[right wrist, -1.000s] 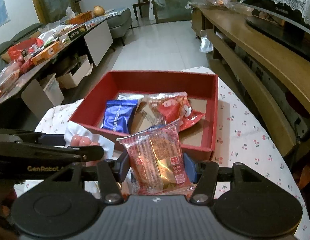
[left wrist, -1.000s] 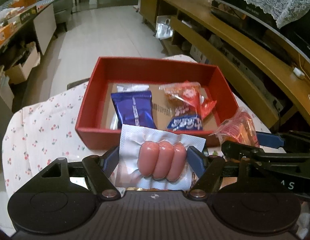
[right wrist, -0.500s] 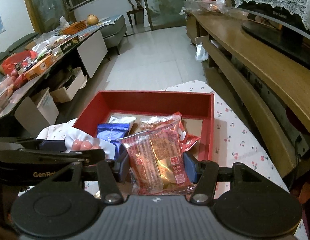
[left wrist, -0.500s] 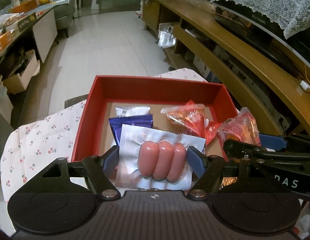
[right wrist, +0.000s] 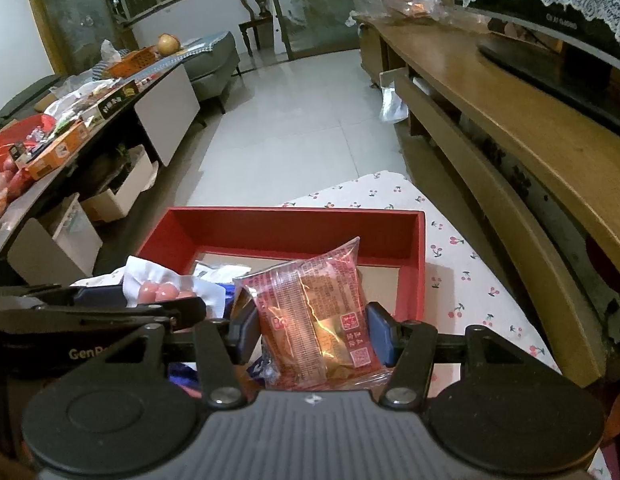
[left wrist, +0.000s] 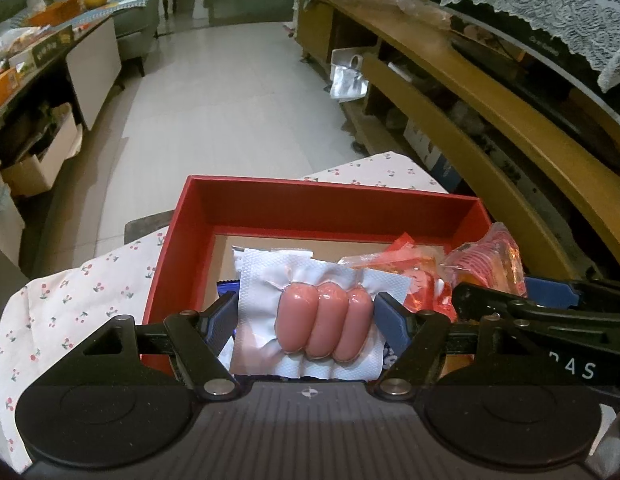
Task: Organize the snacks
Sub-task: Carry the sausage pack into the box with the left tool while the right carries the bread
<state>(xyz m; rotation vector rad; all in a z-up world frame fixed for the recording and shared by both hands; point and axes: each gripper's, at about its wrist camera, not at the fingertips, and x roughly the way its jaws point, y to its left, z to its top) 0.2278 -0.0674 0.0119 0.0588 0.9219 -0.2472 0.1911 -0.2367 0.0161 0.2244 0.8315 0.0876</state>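
A red box [left wrist: 322, 204] stands on a cherry-print tablecloth [left wrist: 70, 300]; it also shows in the right wrist view [right wrist: 294, 222]. My left gripper [left wrist: 306, 316] is shut on a white pack of pink sausages [left wrist: 322, 320], held over the box's near part. My right gripper [right wrist: 310, 332] is shut on a clear red-printed pastry pack [right wrist: 314, 316], held over the box beside the left one. Under them in the box lie a blue packet [left wrist: 226, 286] and a red snack bag [left wrist: 390, 264], mostly hidden.
A long wooden TV bench [right wrist: 510, 128] runs along the right, close to the table. A cluttered low table [right wrist: 70, 120] with cardboard boxes [right wrist: 122, 196] stands at the left. White tiled floor [right wrist: 302, 120] lies beyond the box.
Both grippers have risen and moved forward over the box with their packs. The box now sits lower and closer under them, and its contents are more hidden.
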